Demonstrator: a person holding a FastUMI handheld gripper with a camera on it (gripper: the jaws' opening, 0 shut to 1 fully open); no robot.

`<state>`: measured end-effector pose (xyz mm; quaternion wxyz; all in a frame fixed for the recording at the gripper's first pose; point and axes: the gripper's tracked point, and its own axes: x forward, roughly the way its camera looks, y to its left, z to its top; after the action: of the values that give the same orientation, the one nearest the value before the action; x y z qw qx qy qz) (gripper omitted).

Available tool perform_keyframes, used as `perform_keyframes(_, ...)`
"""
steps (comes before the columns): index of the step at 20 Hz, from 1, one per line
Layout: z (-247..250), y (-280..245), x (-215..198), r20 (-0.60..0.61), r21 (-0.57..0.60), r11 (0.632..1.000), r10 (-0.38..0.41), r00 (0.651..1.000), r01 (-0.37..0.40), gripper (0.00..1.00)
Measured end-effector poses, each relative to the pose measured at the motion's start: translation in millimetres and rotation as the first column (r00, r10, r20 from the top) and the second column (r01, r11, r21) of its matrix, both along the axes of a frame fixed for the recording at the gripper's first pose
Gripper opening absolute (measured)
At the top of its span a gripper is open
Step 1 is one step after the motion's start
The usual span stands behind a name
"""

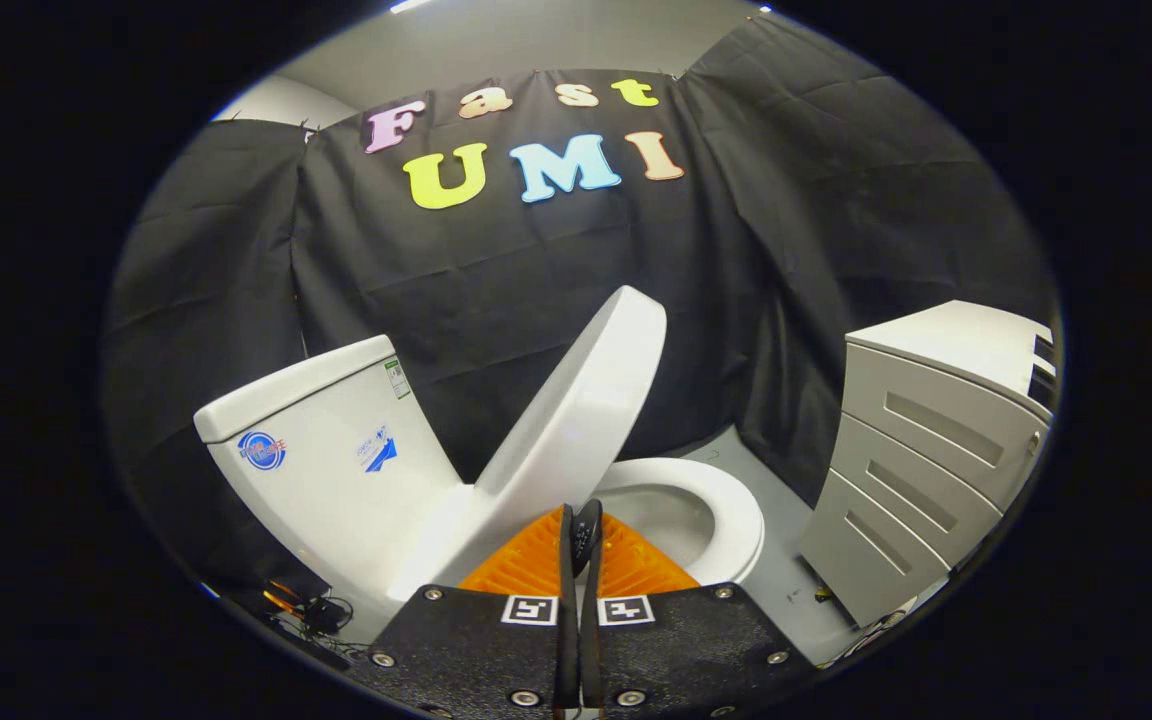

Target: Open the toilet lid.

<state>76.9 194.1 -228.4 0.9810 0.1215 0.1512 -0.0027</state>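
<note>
A white toilet stands ahead, its tank (326, 440) to the left and its seat ring (726, 510) and bowl to the right. The white lid (576, 410) is raised about halfway, tilting up and away from the seat toward the tank. My gripper (576, 525) is shut, its two fingers pressed together with nothing between them. The fingertips sit right at the lid's lower edge, close against its underside; whether they touch it I cannot tell.
A grey drawer cabinet (926, 460) stands to the right of the toilet on the grey floor (786, 560). Black cloth walls close in behind and at both sides. Cables and a small dark device (321, 612) lie on the floor by the tank's base.
</note>
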Motion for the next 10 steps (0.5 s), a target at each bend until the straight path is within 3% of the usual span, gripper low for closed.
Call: perform_keyframes(10,33,28,6,-0.048,-0.047,0.999,-0.009,0.999,0.006,0.0)
